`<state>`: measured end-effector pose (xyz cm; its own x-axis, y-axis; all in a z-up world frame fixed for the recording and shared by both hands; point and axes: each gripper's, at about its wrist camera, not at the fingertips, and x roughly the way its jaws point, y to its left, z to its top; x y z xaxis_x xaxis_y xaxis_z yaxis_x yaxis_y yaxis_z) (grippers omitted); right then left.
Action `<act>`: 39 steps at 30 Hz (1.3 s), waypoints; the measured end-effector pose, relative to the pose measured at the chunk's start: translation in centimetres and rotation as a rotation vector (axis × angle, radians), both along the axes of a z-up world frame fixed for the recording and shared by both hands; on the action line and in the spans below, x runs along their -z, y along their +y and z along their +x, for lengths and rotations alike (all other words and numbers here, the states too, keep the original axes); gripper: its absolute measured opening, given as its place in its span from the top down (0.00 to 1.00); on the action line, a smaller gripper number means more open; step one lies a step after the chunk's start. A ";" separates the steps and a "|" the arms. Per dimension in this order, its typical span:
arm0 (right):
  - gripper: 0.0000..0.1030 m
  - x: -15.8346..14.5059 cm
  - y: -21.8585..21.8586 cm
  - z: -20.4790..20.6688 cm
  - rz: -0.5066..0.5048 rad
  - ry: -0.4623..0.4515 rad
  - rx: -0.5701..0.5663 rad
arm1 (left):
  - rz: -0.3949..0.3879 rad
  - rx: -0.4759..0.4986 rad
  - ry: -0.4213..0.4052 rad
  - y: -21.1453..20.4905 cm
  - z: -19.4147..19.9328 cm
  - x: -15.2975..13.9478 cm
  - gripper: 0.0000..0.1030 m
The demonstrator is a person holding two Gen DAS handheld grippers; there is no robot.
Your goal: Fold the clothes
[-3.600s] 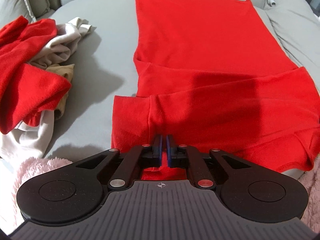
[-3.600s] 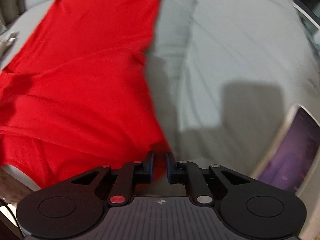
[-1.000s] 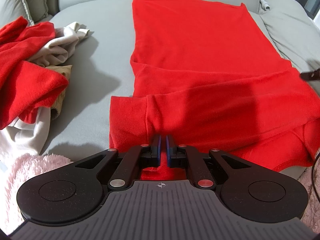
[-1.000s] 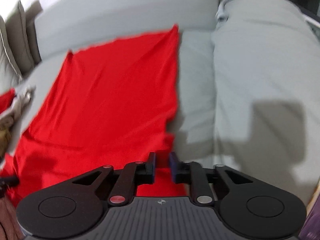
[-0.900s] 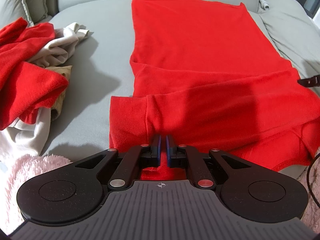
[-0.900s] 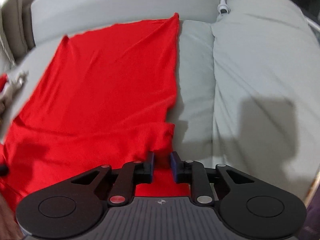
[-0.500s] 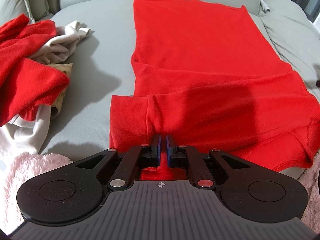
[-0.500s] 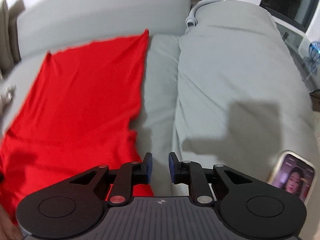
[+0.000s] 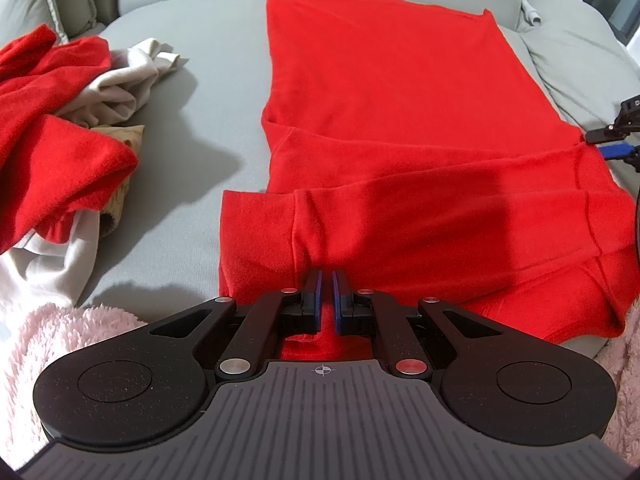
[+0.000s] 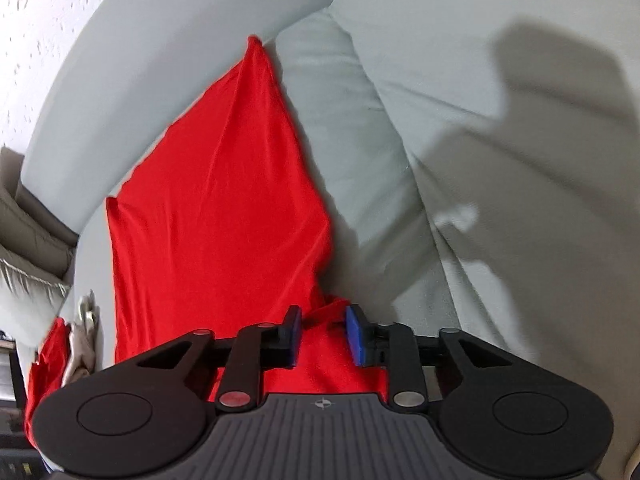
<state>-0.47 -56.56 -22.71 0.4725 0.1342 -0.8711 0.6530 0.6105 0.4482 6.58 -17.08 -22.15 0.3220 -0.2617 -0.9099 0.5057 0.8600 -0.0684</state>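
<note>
Left wrist view: left gripper (image 9: pixel 327 294) pinches the red shirt (image 9: pixel 400 120); right gripper (image 10: pixel 322 330), fingers spread around the sleeve fold, should close squarely before lifting.

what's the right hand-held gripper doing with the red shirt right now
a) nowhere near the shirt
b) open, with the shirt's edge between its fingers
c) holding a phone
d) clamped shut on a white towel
b: the right hand-held gripper is open, its blue-padded fingers spread either side of a bunched edge of the red shirt.

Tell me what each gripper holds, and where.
Left gripper: shut on the red shirt, at its near edge. Right gripper: open around the shirt's edge.
</note>
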 end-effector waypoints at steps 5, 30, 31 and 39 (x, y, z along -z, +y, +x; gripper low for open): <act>0.94 -1.5 2.1 0.6 -0.252 -0.030 -0.121 | -0.007 -0.003 0.005 0.1 0.0 0.0 0.91; 0.93 -2.6 8.7 -5.3 -0.472 0.410 -0.574 | -0.075 -0.029 0.012 0.8 -0.4 -0.8 0.78; 0.92 -3.1 8.9 -5.8 -0.520 0.419 -0.575 | -0.105 -0.047 0.009 1.4 -0.5 -1.4 0.77; 0.76 -9.4 11.7 -8.3 -0.525 0.090 -0.480 | -0.237 -0.172 -0.047 5.6 -0.7 -6.0 0.68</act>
